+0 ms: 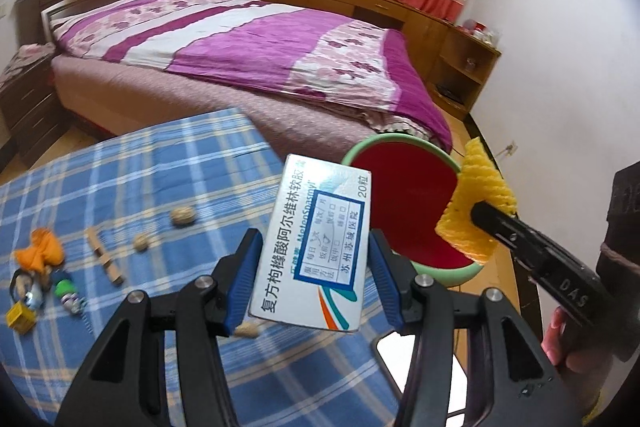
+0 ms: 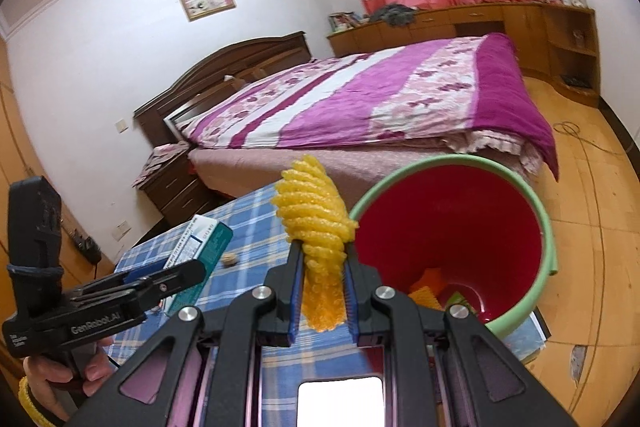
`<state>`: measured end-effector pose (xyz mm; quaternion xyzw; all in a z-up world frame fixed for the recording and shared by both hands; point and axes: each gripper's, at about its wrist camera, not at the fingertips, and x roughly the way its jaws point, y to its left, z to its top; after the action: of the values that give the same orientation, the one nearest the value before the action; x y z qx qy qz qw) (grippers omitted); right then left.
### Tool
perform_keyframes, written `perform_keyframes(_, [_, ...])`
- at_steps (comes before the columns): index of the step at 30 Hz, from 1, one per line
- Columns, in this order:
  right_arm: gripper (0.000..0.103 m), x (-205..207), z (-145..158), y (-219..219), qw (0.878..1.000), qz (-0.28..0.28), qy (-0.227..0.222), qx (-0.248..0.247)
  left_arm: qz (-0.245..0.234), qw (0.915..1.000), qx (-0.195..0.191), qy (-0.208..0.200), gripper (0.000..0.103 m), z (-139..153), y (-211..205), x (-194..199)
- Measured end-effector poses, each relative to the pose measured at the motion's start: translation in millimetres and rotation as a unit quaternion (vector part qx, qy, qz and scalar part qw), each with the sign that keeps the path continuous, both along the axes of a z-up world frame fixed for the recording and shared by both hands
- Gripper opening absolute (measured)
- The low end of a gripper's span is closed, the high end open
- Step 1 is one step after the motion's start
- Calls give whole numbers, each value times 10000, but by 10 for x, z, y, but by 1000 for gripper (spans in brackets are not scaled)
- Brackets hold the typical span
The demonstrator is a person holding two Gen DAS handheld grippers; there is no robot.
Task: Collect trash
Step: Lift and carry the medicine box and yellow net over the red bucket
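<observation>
Both hands are loaded, and the coming move turns on where the bucket (image 2: 460, 227) lies from each load: it sits at the far right corner of the table (image 1: 132, 163), its mouth tipped toward the cameras. The right gripper (image 2: 322, 291) is the nearer one; its jaws stand narrowly apart, pinched on a piece of yellow foam netting (image 2: 316, 227) whose long axis runs upright between the pads, the free top end beside the bucket's near rim. Dropping it in would call for a short carry to the right, over the rim. The left gripper (image 1: 310, 279) has its jaws about half open, clamped on the long sides of a medicine box (image 1: 316, 247); the box stands on end, its long axis pointing away from the fingers, with the bucket just to its right and beyond. The box is stiff, glossy white card with sharp corners and printed text, so it should hold firm. The netting is soft, ribbed and springy, squashed where gripped, and may cling to the pads on release. The bucket is smooth plastic, red inside with a pale green rim, and already holds some orange and yellow scraps at the bottom. Nuts (image 1: 183, 216), a wooden peg (image 1: 105, 261) and small toys (image 1: 40, 279) lie on the blue checked cloth toward the table's left edge.
</observation>
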<state>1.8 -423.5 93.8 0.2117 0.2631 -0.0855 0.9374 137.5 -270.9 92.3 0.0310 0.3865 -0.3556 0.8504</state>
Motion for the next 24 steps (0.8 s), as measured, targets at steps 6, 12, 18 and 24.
perform_keyframes(6, [20, -34, -108, -233, 9995, -287, 128, 32, -292, 9996, -9, -43, 54, -8, -317, -5])
perform_keyframes(12, [20, -66, -210, -427, 9983, -523, 234, 95, -597, 9981, 28, -162, 54, -49, -595, -19])
perform_keyframes(18, [26, -56, -282, -481, 9977, -580, 336, 100, -828, 9965, 1, -151, 54, -67, -806, -22])
perform_keyframes(24, [40, -80, -307, -488, 9978, -572, 298, 126, -1038, 9944, 54, -169, 54, -82, -992, 2])
